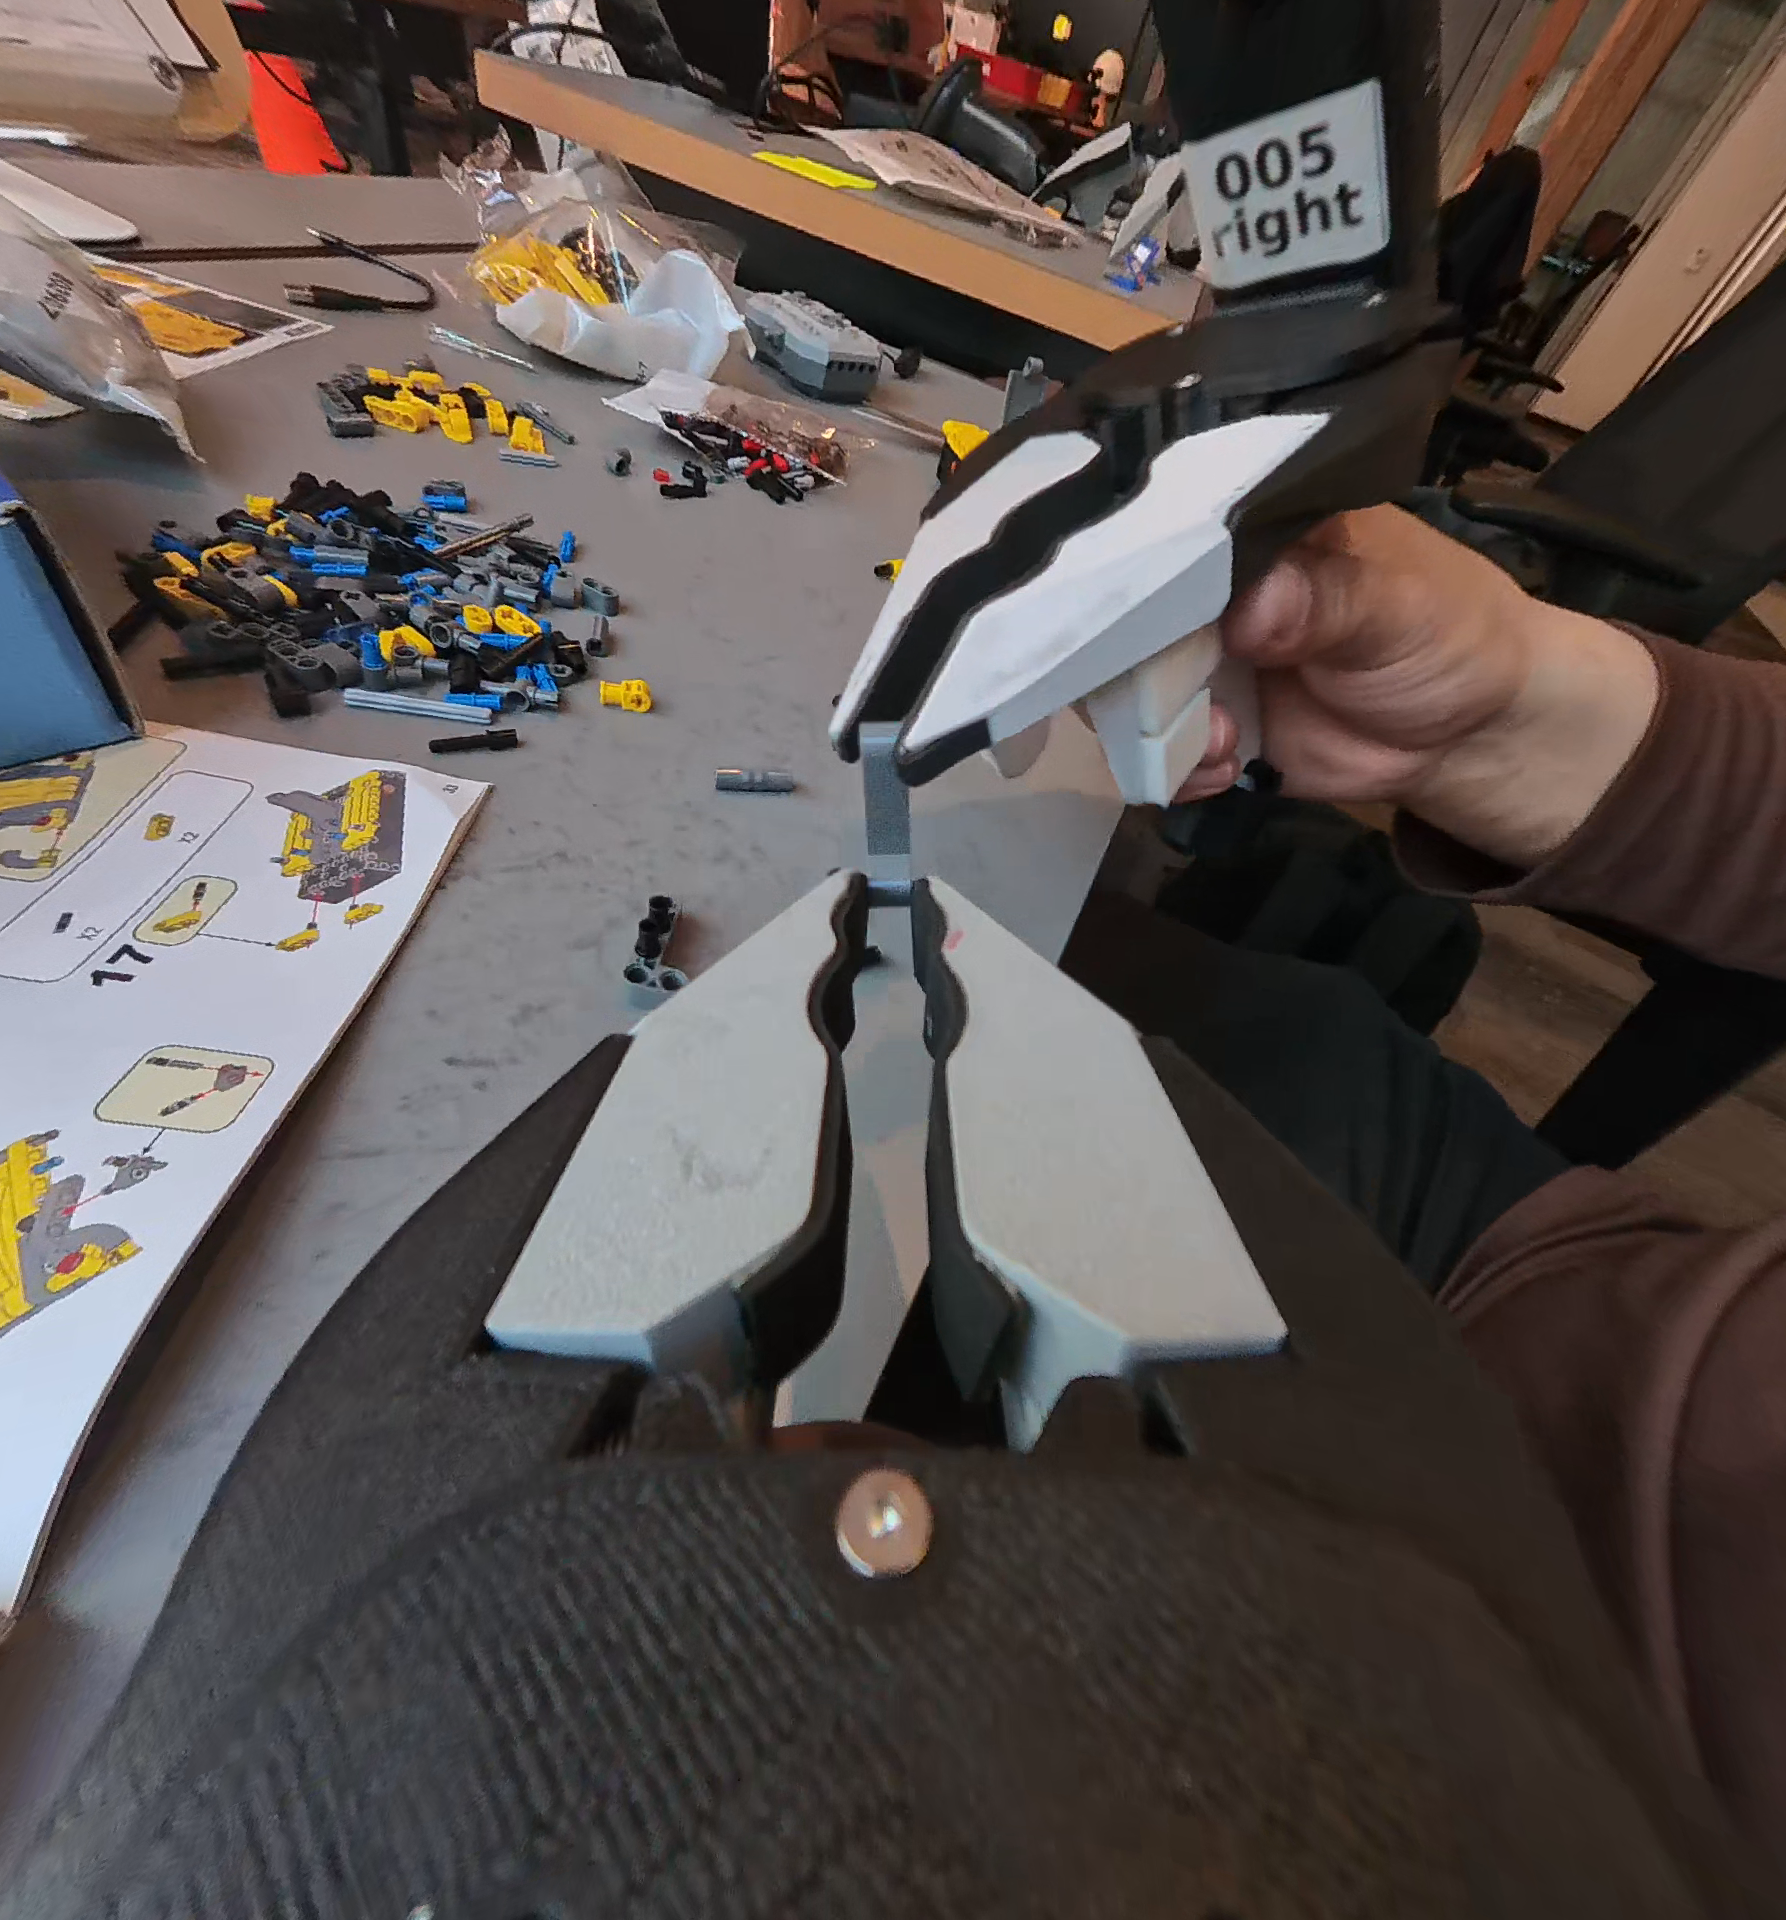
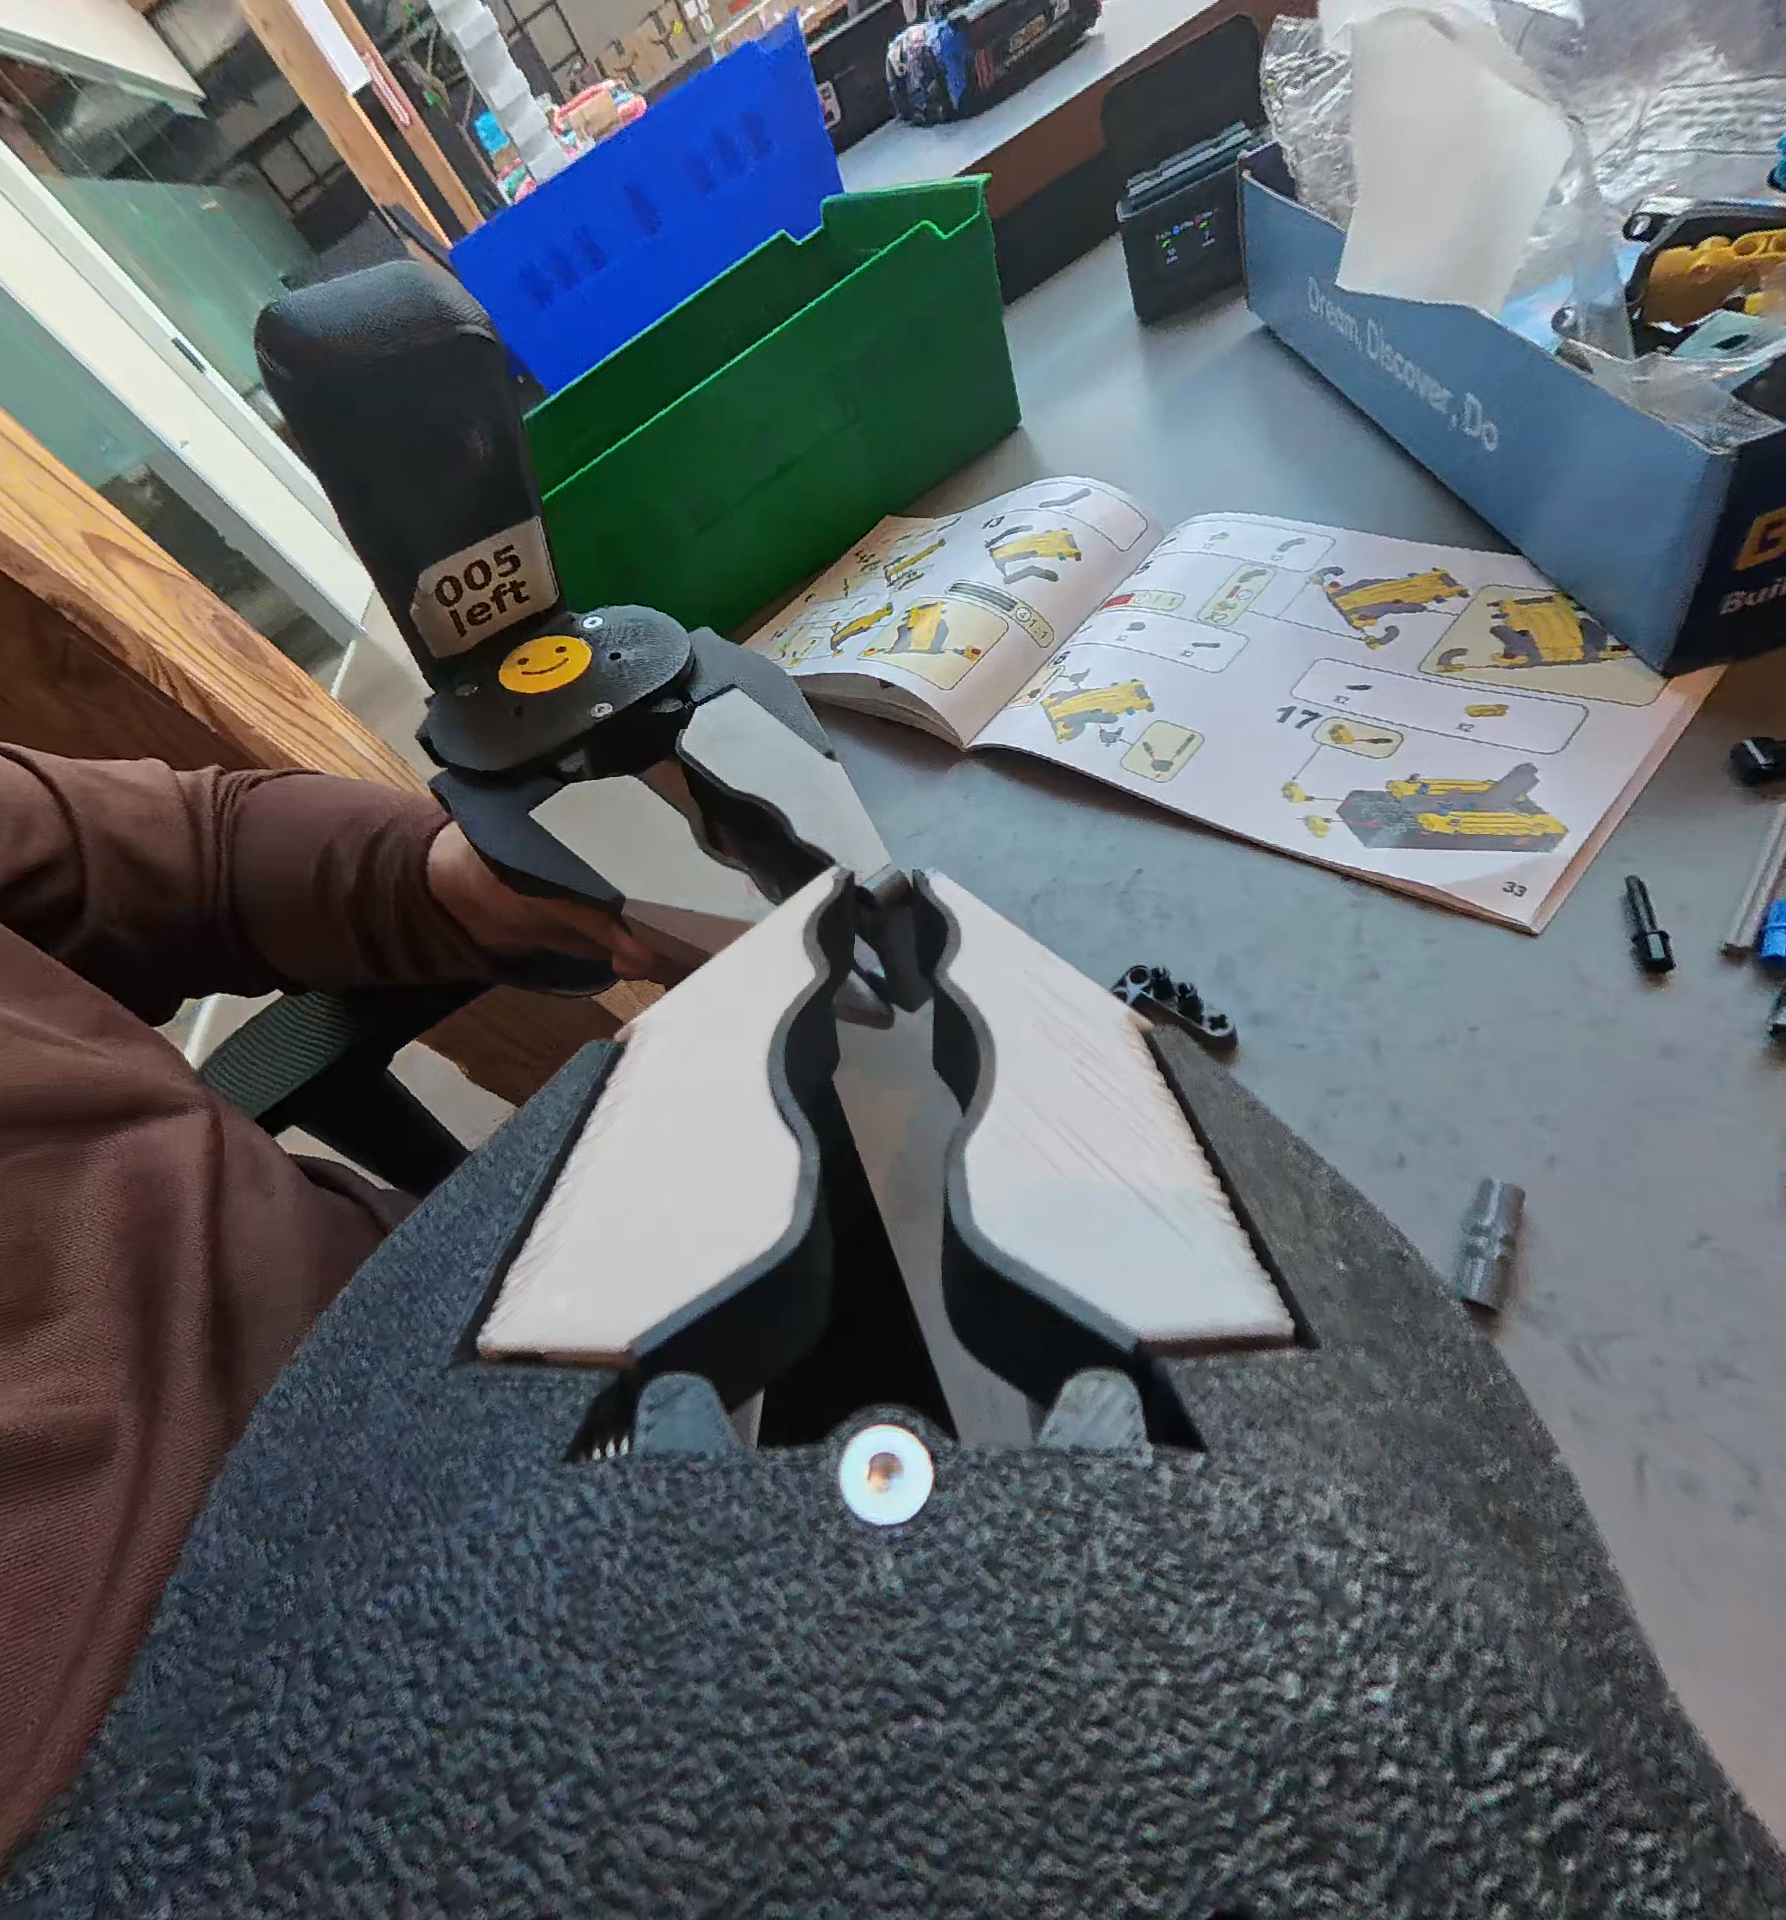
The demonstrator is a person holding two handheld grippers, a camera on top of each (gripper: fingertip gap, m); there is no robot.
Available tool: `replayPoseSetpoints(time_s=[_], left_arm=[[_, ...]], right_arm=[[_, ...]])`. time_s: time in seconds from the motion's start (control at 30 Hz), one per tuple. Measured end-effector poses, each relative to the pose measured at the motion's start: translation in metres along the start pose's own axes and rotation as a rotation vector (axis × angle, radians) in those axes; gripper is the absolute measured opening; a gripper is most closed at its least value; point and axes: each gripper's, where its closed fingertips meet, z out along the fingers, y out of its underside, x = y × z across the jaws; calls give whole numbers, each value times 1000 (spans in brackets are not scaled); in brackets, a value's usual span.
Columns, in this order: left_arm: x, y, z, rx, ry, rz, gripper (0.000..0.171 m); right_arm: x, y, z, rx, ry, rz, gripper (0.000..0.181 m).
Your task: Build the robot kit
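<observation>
- Plainly, in the left wrist view, the left tongs [image 1: 887,891] are closed down to a narrow gap on the lower end of a small grey beam [image 1: 887,808], a flat plastic building piece that stands upright between the two tools.
- Above it, the right tongs [image 1: 876,743] come in from the upper right and pinch the beam's upper end; a hand [image 1: 1388,675] in a brown sleeve grips that tool's handle.
- The beam hangs in the air, just off the near edge of the grey tabletop [image 1: 743,582], and touches nothing but the two sets of tips.
- It looks light, stiff and smooth-sided, so I judge it could twist or slip if pinched only at a corner; the flat faces near each end look the safest hold.
- Farther off lie a heap of loose parts [image 1: 380,592] in black, blue and yellow, an open instruction booklet [image 1: 141,987] and a blue box [image 1: 6,644].
- In the right wrist view, the right tongs [image 2: 884,883] are likewise nearly closed, with the small grey piece [image 2: 887,883] wedged between their tips, mostly hidden.
- The left tongs [image 2: 868,862] meet it from the left, their tips at the same spot.
- Beyond sit the booklet [image 2: 1284,707], a green bin [image 2: 785,416] and a blue bin behind it.
</observation>
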Motion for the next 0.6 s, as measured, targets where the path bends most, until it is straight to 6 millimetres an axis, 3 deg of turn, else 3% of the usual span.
replayPoseSetpoints(time_s=[0.17, 0.37, 0.6], left_arm=[[0, 6, 2, -33, -17, 14, 5], [-14, -16, -11, 151, -5, -190, 5], [-2, -9, -8, 100, 159, -348, 5]], right_arm=[[-4, 2, 5, -14, -1, -23, 10], [5, -9, -12, 40, 36, -84, 20], [-2, 6, -18, -150, 159, -547, 32]])
